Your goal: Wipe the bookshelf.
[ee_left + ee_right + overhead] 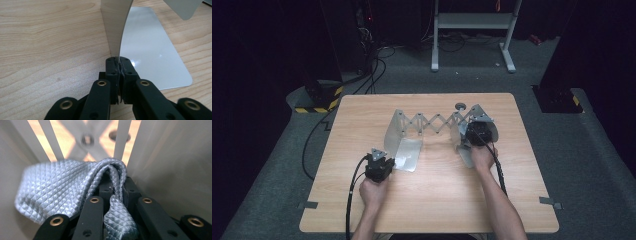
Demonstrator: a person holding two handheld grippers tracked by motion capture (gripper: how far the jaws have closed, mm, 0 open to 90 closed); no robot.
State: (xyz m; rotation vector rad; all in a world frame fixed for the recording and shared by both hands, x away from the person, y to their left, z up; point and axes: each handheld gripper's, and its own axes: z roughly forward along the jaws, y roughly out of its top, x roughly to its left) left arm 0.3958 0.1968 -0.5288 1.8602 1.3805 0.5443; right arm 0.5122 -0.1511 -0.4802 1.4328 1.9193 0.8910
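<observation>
Left gripper (119,62) pinches the upright edge of the metal rack's (432,125) left end plate (115,27). Right gripper (117,187) pinches a folded grey cloth (65,187) against the rack's right end, beside its scissor bars (53,137), on the table (362,115).

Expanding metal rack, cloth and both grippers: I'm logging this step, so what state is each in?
Expanding metal rack: stretched open, standing on the table.
Grey cloth: bunched, pinched.
Left gripper: shut on the rack's end plate.
Right gripper: shut on the cloth.
</observation>
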